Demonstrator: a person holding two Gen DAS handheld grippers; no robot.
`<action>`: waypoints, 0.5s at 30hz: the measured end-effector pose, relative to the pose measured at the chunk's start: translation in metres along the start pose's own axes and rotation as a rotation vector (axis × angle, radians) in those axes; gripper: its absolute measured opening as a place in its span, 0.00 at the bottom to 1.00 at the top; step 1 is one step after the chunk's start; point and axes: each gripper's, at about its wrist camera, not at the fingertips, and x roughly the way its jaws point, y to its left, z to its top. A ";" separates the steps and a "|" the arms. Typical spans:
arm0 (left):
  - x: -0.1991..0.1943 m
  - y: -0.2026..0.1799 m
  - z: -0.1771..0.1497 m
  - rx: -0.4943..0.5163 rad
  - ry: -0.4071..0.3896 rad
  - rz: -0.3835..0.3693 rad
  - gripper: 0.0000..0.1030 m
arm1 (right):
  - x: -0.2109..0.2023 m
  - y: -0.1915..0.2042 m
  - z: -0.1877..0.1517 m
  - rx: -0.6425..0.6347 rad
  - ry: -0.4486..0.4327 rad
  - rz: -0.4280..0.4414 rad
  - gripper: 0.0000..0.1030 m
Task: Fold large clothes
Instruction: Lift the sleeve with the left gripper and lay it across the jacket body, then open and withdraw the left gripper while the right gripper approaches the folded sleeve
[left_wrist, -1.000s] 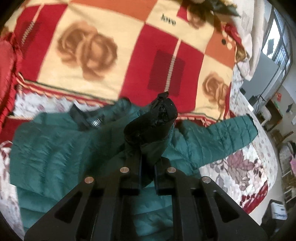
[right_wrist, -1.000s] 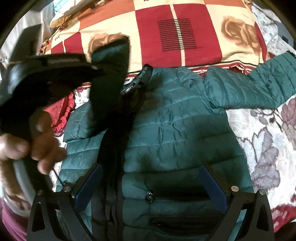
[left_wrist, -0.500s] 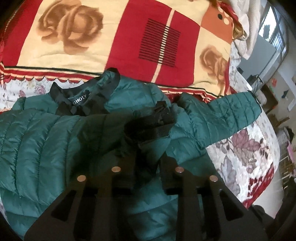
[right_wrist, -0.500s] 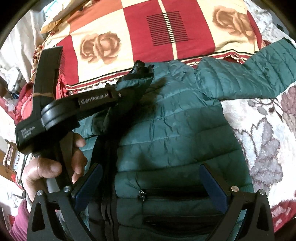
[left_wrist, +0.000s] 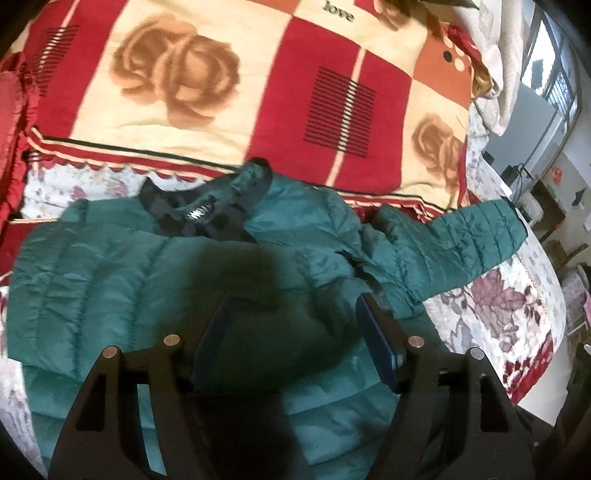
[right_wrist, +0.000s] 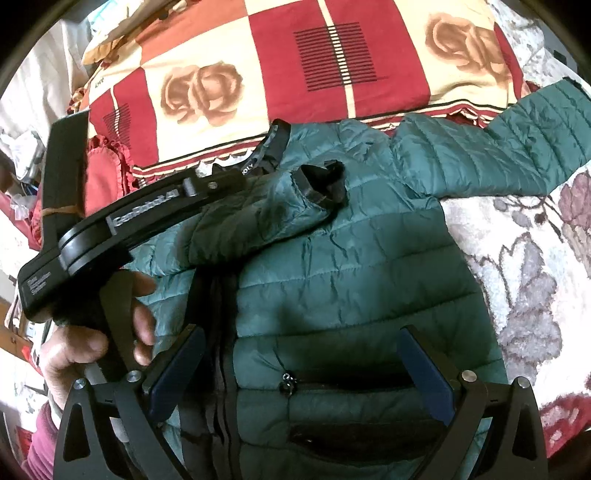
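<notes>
Underneath, floral bedsheet (left_wrist: 509, 306) and rose-checked blanket (left_wrist: 221, 92); green jacket (right_wrist: 351, 277) between both spread claws.

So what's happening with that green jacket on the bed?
A person is folding a dark green quilted puffer jacket spread on a flowered bed cover. The left hand-held gripper has just been opening and has laid one sleeve across the jacket's chest; nothing is between its jaws. The right hand-held gripper hovers open above the pocket zip.
</notes>
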 end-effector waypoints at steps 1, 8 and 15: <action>-0.004 0.003 0.000 0.002 -0.009 0.012 0.68 | 0.001 0.002 0.000 -0.003 0.000 0.001 1.00; -0.025 0.038 -0.004 -0.003 -0.034 0.109 0.68 | 0.007 0.020 0.003 -0.056 0.004 0.000 1.00; -0.066 0.103 -0.017 -0.043 -0.048 0.240 0.68 | 0.007 0.023 0.035 -0.070 -0.057 -0.033 1.00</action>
